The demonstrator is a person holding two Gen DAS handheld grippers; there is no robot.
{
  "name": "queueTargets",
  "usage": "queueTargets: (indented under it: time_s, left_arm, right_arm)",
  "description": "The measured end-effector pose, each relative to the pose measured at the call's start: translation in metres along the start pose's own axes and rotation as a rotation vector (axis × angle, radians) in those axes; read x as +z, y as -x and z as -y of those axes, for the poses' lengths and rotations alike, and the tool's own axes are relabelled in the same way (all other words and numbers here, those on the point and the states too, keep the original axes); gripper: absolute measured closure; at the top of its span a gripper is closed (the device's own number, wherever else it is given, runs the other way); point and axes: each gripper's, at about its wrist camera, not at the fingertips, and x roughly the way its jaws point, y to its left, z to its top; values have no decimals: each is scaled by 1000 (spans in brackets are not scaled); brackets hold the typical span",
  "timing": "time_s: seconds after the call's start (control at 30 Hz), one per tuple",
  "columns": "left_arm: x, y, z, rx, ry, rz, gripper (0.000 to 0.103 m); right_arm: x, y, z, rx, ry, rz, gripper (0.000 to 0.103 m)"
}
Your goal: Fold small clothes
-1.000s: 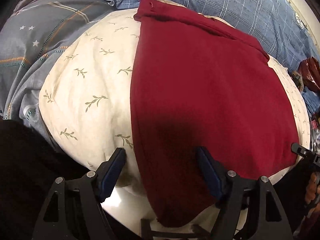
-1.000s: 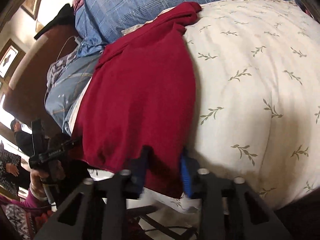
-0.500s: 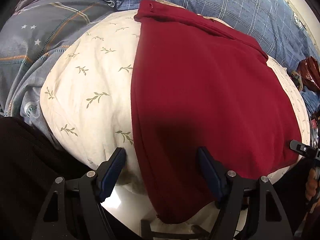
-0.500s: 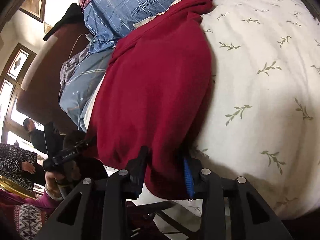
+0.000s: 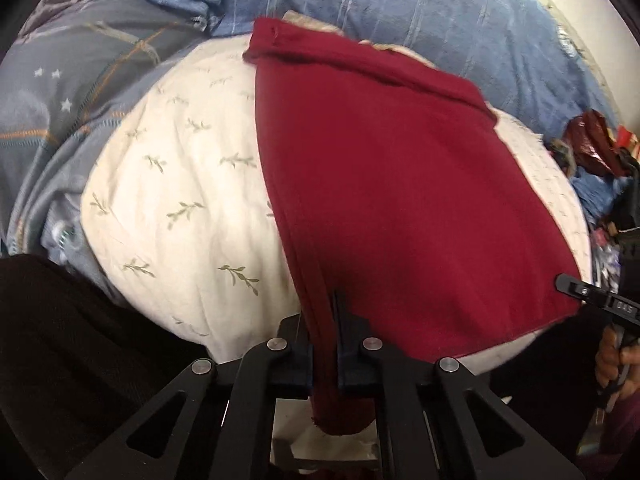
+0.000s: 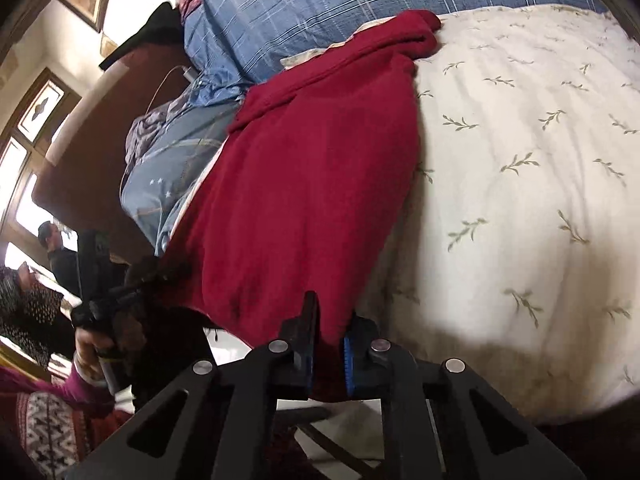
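Note:
A dark red garment [image 5: 392, 200] lies folded lengthwise over a cream pillow with a leaf print [image 5: 180, 208]. My left gripper [image 5: 325, 340] is shut on the garment's near left corner at the pillow's front edge. In the right wrist view the same red garment [image 6: 312, 184] lies on the cream pillow [image 6: 520, 200], and my right gripper [image 6: 329, 344] is shut on its near right corner. The right gripper also shows in the left wrist view [image 5: 592, 300] at the far right. The left gripper also shows in the right wrist view [image 6: 108, 304] at the left.
Blue checked bedding [image 5: 440, 32] lies behind the pillow and a grey-blue starred quilt [image 5: 68, 92] to its left. A wooden headboard [image 6: 92, 152] stands at the left. Cluttered red and blue items [image 5: 592, 148] sit at the right. People [image 6: 52, 240] stand in the background.
My left gripper has closed from wide open onto the garment's near left corner. My right gripper keeps its hold on the other corner and the view has shifted slightly.

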Motion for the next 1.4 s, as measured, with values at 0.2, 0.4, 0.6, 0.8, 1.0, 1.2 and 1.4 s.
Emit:
queueTargets:
  time_s: [0.2, 0.4, 0.6, 0.8, 1.0, 1.2, 1.4]
  left_arm:
    - [-8, -7, -15, 17, 27, -45, 98]
    - [-6, -17, -12, 43, 31, -55, 90]
    - [-6, -27, -12, 74, 62, -67, 75]
    - [-5, -32, -13, 90, 71, -64, 67]
    - [-6, -32, -14, 92, 71, -60, 65]
    - [-7, -33, -13, 98, 62, -56, 65]
    - [-5, -28, -10, 52, 27, -63, 96]
  right_arm:
    - [-9, -15, 7, -18, -26, -81, 94]
    - [-5, -18, 6, -17, -36, -94, 81]
    - [-9, -24, 13, -1, -85, -120, 69]
    - [-8, -26, 9, 6, -64, -125, 60]
    - [-9, -25, 12, 13, -71, -122, 60]
    - [-8, -30, 6, 3, -44, -132, 85]
    - [1, -25, -7, 56, -18, -93, 91]
